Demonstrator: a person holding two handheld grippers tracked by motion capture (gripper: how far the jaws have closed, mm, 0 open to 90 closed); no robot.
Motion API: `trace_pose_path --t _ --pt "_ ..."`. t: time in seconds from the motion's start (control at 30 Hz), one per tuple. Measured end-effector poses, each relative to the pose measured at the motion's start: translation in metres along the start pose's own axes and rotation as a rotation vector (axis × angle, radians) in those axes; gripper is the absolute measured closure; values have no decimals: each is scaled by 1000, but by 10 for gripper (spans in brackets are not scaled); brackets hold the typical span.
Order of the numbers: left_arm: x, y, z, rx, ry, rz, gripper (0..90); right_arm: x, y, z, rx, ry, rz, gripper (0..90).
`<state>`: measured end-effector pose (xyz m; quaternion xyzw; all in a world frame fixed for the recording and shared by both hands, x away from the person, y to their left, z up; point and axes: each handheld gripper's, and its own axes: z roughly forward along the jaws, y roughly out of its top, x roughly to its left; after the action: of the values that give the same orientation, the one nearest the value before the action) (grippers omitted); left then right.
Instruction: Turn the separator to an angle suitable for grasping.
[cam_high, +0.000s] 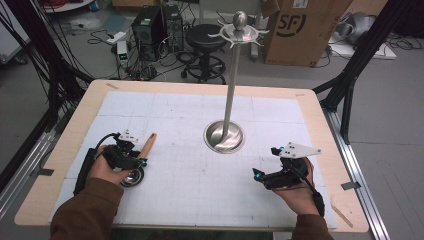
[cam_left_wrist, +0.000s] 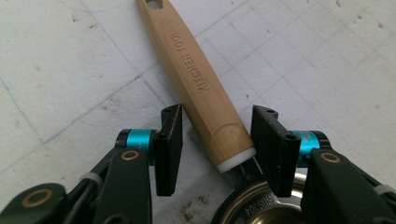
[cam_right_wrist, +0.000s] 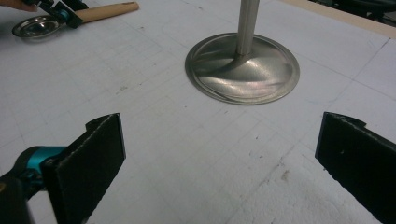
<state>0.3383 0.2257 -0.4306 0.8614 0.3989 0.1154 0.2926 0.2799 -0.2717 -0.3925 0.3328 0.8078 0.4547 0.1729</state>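
At the bottom of the left gripper view, the left gripper (cam_left_wrist: 217, 151) is bracketing the lower end of a wooden handle (cam_left_wrist: 198, 88) stamped KITCHEN TOOL, just above the white collar where it is joining a steel strainer bowl (cam_left_wrist: 252, 207). The jaws are standing on either side of the handle with the right one close against the wood and a narrow strip of mat showing at the left one, so the pads are not yet pressing on both sides; I judge the grip as being formed, not finished. In the high view this utensil is lying at the lower left of the frame, on the white gridded mat (cam_high: 200, 180), the handle pointing up and to the right from under the person's left hand (cam_high: 107, 167). At the lower right of that view the right gripper (cam_high: 265, 175) is resting low over the mat, and in the right gripper view its jaws are standing wide apart with nothing between them. Farther up, near the centre of the frame, the steel hanging stand (cam_high: 231, 95) is rising from its round base (cam_right_wrist: 243, 67), with hooks around the top ring (cam_high: 240, 34). The step in hand appears to be picking up the strainer by its handle. The next move is probably calling for a full squeeze, then a lift toward a hook, the hole at the handle's end leading.
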Motion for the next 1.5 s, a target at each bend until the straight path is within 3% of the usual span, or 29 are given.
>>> trace_pose_path --t 0.13,0.43,0.93,1.1,1.5 --pt "1 0 -1 -5 -28 -4 596 0 -1 0 4 -2 -2 3" --pt "-7 3 -1 6 -63 35 645 -1 -1 0 6 -4 -2 3" --pt "-23 6 2 20 -116 86 658 0 -1 -1 6 -3 2 4" --pt "-27 7 4 24 -102 105 634 0 -1 0 6 -2 -5 3" --pt "-35 9 4 16 -129 132 686 0 0 0 9 1 -4 3"
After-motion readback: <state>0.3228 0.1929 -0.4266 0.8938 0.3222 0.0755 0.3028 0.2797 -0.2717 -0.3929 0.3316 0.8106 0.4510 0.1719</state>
